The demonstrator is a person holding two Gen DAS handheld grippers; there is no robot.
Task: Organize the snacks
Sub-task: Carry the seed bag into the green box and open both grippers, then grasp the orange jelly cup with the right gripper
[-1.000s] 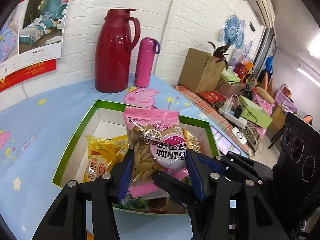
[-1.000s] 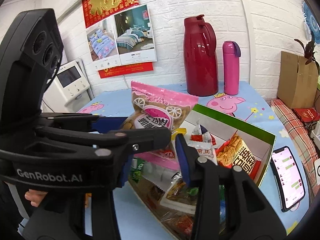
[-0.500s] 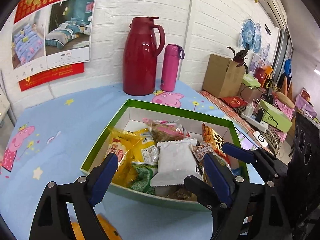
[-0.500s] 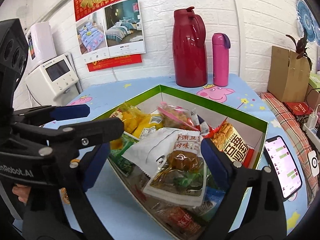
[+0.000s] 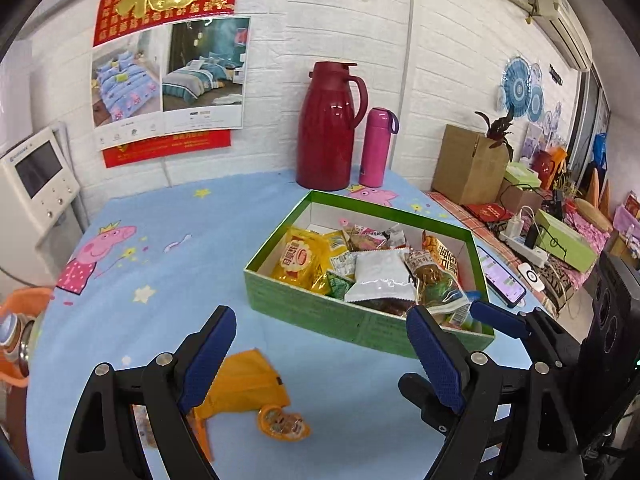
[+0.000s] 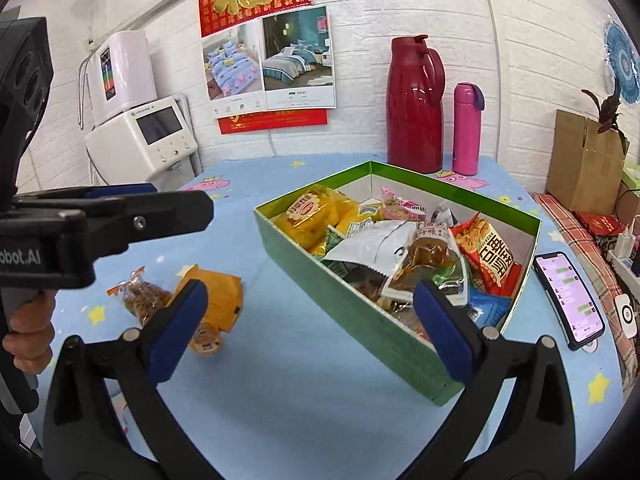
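Cartoon tablecloth [image 5: 224,216] beneath brick wall [image 5: 360,20]

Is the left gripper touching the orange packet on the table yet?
Cannot tell. In the left wrist view the left gripper is open and the orange packet runs behind one finger; neither view shows contact or a gap plainly.

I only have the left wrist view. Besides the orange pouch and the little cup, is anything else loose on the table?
Observer: Yes, a clear-wrapped packet lies beside the pouch, on its left.
Operator: Is the right gripper carrying anything?
Observer: No, the right gripper is open and empty.
Operator: What's in the box's near right corner?
Observer: A blue packet, partly under other snacks in the box.
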